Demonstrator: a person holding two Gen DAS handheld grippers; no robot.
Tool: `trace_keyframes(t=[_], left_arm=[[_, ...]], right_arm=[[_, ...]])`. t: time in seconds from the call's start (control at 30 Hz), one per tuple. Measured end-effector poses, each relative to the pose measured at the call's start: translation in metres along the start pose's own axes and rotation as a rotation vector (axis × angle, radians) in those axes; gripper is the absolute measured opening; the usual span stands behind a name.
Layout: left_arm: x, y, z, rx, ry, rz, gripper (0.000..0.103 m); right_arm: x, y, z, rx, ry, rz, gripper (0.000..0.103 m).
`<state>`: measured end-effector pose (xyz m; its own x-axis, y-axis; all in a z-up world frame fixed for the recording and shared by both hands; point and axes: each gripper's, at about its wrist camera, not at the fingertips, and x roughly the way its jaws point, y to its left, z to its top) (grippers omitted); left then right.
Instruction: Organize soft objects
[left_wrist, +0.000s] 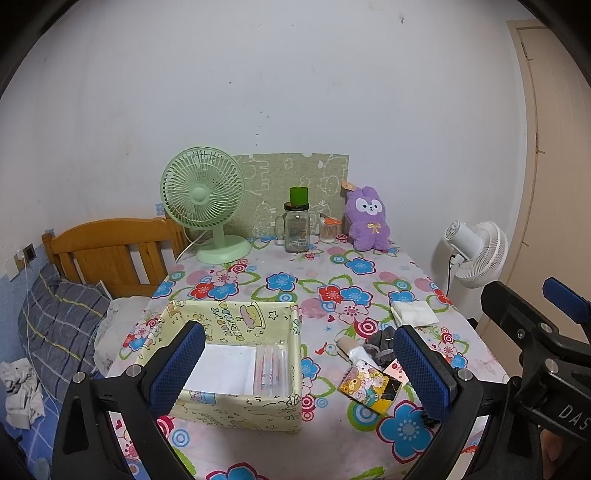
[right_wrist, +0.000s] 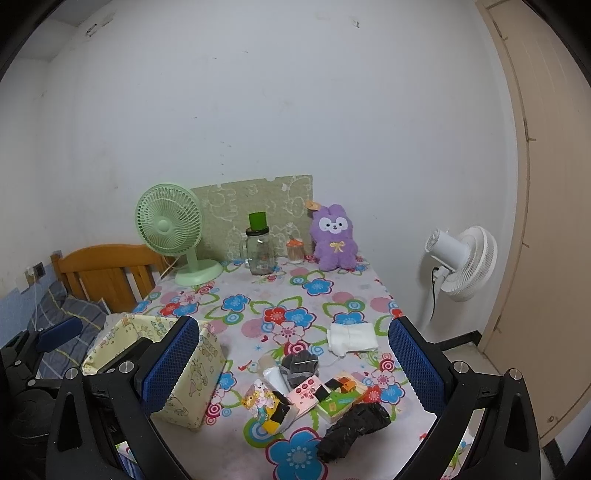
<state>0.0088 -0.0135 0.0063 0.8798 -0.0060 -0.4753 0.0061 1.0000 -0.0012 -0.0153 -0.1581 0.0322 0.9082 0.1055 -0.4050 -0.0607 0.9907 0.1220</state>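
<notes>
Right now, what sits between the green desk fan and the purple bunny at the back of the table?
Between the green desk fan and the purple plush bunny stand a glass mug jar with a green cup on top, then a small toothpick jar. Both views show it.

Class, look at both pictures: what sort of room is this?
Most likely a bedroom: a wooden bed frame with a pillow stands beside a table holding a purple plush toy.

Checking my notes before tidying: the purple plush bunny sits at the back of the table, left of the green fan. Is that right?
Not quite. The purple plush bunny does sit at the back of the table, but right of the green fan, as the left wrist view shows.
</notes>
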Motion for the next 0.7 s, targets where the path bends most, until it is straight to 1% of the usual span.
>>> trace_keyframes(t=[0.13,0.5,0.6,0.7], left_arm=[[0.001,-0.003,-0.001,-0.001,-0.001,0.000,0.102],[0.015,-0.020,-0.009,0.020,0.017,-0.019,0.100],[0.020,-0.027,-0.012,0.028,0.023,-0.032,0.099],[0.025,-0.036,-0.015,0.036,0.027,-0.046,0.099]], right_arm=[[0.000,-0.001,-0.001,-0.006,-0.005,-0.003,0.103],[0.008,-0.010,-0.006,0.001,0.016,0.006,0.103],[0.011,-0.015,-0.010,0.007,0.019,0.002,0.102],[0.014,-0.021,-0.014,0.024,0.012,-0.023,0.099]])
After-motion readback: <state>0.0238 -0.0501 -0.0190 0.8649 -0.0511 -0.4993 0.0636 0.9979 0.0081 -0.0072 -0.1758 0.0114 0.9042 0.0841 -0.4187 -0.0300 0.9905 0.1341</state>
